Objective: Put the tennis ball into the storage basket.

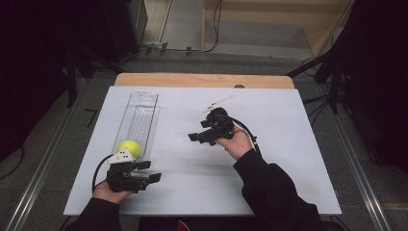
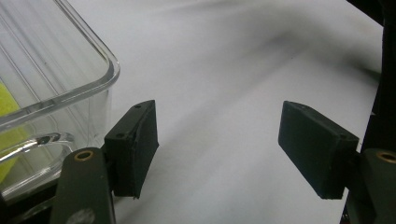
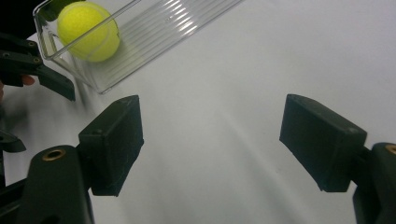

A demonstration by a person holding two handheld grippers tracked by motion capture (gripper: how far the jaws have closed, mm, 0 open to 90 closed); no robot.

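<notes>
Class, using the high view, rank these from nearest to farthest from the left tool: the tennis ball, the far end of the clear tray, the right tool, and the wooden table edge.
1. Tennis ball, in the tray's near end, just beyond the left tool.
2. Right tool, across the white board toward the middle.
3. Far end of the clear tray, straight ahead near the board's back edge.
4. Wooden table edge, behind the board.

Items 2 and 3 are fairly close.

The table [image 1: 269, 144] had a white top with a wooden strip along the far edge. A clear plastic tray [image 1: 139, 115] lay lengthwise near its left edge.
</notes>
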